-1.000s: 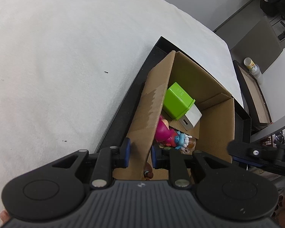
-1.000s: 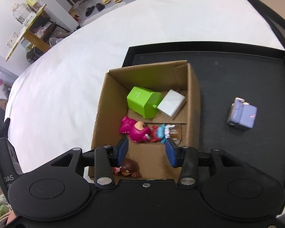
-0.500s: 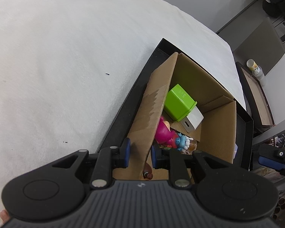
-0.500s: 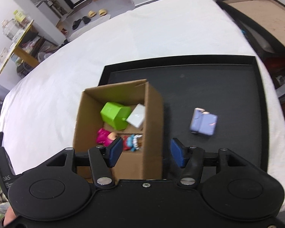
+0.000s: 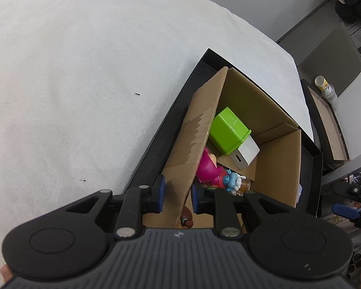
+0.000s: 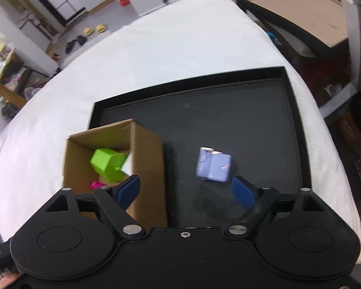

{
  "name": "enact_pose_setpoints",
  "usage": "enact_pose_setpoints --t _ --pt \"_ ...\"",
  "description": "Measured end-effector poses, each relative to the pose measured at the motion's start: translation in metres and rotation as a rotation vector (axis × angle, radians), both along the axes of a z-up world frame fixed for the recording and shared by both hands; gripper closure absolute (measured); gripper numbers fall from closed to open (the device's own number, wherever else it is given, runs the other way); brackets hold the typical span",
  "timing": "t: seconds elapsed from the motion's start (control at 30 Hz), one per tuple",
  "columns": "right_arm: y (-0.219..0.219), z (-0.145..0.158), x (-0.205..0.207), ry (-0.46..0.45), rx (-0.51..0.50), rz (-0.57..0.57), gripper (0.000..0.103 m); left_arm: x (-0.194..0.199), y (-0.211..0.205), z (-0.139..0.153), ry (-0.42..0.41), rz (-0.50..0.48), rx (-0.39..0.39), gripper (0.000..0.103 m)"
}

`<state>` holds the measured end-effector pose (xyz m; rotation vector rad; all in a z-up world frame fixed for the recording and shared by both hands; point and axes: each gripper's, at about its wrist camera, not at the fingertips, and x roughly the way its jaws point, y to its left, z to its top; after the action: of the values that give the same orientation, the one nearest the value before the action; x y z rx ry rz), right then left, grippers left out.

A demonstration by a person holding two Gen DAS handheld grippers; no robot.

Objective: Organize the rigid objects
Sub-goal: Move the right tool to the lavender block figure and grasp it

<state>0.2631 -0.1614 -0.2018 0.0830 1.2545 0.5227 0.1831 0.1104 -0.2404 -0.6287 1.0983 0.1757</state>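
Left gripper (image 5: 177, 193) first: its blue pads (image 5: 160, 192) are pinched on the near wall of the cardboard box (image 5: 195, 139), one pad outside, the other inside, with the wall's edge running up between them. A patch of torn tape residue shows on that wall's outer face.

Right gripper (image 6: 186, 191) now: fingers spread wide, nothing between them, hanging over the black tray (image 6: 240, 115). Its left pad (image 6: 130, 190) overlaps the box's right wall in view; its right pad (image 6: 241, 192) sits just below the lavender block (image 6: 214, 165). That block lies on the bare tray floor, just beside the box and clear of both pads. It is blurred, and no lettering on it can be read.

Inside the box: a lime-green container (image 5: 228, 130), tilted, with small embossed marks on its top face that are too small to read. Touching it lower down, a white charger block (image 5: 246, 153) with a port slot facing the camera. Nearer the left gripper, a magenta figurine (image 5: 207, 168), then a little blue-and-white figure (image 5: 232, 180) pressed against it, and something amber behind that which can't be made out. A brown round toy (image 5: 186, 218) peeks out at the box's near corner, under the left gripper's fingers.

Outward: the box stands in the tray's left part, and the tray rests on a white cloth-covered table (image 5: 72, 84). Past the table's far edge, a second dark tray with a brown floor (image 6: 308, 12).
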Motion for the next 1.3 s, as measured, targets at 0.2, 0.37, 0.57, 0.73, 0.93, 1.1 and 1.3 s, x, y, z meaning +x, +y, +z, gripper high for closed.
enact_pose_setpoints --t 0.2,0.37,0.57,0.73,0.93,1.1,1.3 --pt "-0.005 -0.021 0.012 0.042 -0.032 -0.046 0.01 0.001 0.001 0.0 0.005 -0.002 -0.001 0.083" --pt "-0.004 -0.034 0.021 0.054 -0.054 -0.07 0.004 0.002 0.002 -0.001 0.01 -0.005 -0.003 0.083" --pt "0.006 -0.053 0.028 0.076 -0.079 -0.055 0.004 0.004 0.001 -0.001 0.01 -0.012 0.001 0.083" --pt "0.019 -0.065 0.029 0.062 -0.117 -0.022 0.004 0.004 0.002 -0.002 0.009 -0.019 -0.003 0.083" --pt "0.029 -0.072 0.028 0.033 -0.158 0.002 0.004 0.004 0.004 -0.002 0.008 -0.025 -0.009 0.083" --pt "0.032 -0.079 0.029 0.017 -0.183 -0.001 0.031 0.004 0.004 -0.002 0.006 -0.026 -0.01 0.083" --pt "0.026 -0.079 0.024 0.031 -0.194 0.007 0.058 0.003 0.003 -0.002 0.002 -0.024 -0.009 0.083"
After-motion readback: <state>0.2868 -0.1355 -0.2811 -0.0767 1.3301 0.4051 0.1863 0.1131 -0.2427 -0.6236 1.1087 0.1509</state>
